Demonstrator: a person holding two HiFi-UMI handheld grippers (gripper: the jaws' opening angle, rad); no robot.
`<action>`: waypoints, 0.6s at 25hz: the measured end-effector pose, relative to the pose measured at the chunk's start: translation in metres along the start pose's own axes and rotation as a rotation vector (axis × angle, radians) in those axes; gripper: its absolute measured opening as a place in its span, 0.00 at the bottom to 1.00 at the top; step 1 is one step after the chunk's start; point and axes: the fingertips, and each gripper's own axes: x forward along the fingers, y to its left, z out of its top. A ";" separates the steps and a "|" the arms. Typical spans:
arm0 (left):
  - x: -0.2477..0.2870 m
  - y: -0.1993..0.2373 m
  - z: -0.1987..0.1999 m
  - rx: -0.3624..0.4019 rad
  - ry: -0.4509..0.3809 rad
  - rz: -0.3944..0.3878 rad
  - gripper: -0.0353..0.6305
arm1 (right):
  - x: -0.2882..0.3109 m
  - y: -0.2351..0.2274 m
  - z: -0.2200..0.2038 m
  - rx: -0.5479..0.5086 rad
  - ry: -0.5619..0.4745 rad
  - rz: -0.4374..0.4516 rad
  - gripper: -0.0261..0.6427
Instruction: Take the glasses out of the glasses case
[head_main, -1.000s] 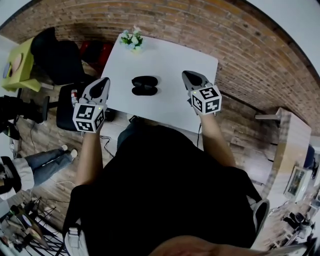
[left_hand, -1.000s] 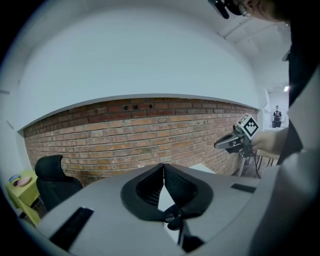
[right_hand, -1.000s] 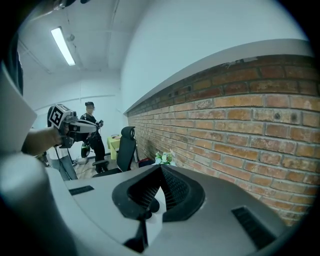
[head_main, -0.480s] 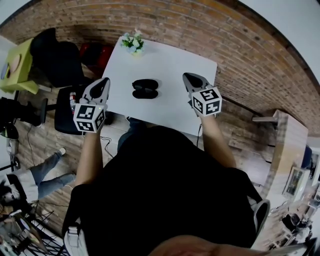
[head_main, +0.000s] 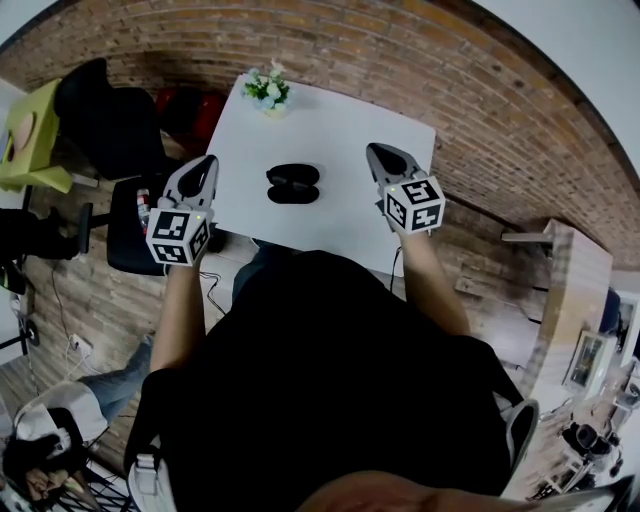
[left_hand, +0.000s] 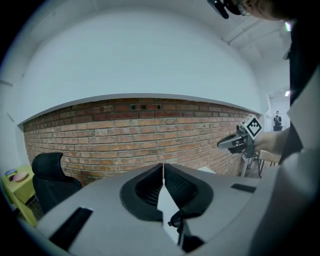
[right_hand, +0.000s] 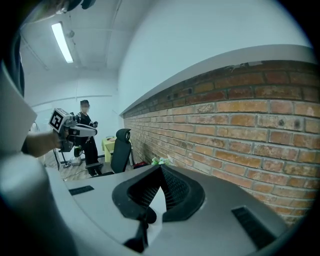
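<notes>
A black glasses case (head_main: 293, 183) lies in the middle of the white table (head_main: 340, 215) and shows as two dark oval halves side by side. No glasses can be made out. My left gripper (head_main: 208, 160) hangs over the table's left edge, jaws shut and empty, well left of the case. My right gripper (head_main: 375, 150) is held above the table's right part, also shut on nothing. The left gripper view has its jaws (left_hand: 163, 165) closed against the brick wall, and the right gripper view has its jaws (right_hand: 160, 168) closed too. The case is in neither gripper view.
A small potted plant (head_main: 266, 86) stands at the table's far edge. A black office chair (head_main: 100, 110) and a yellow-green side table (head_main: 30, 130) stand to the left. A brick wall (head_main: 470, 100) runs behind; a wooden desk (head_main: 575, 290) is at the right.
Both grippers stay almost where they were, still shut. The person on the floor at lower left has shifted downward in the view.
</notes>
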 end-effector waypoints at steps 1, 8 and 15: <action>0.002 0.003 0.000 0.000 0.001 -0.001 0.07 | 0.003 0.000 0.001 0.001 0.000 -0.001 0.06; 0.014 0.024 -0.001 -0.007 0.014 -0.012 0.07 | 0.024 -0.001 0.007 0.014 0.001 -0.010 0.06; 0.025 0.042 -0.007 -0.023 0.027 -0.021 0.07 | 0.047 0.001 0.012 0.022 0.005 -0.006 0.06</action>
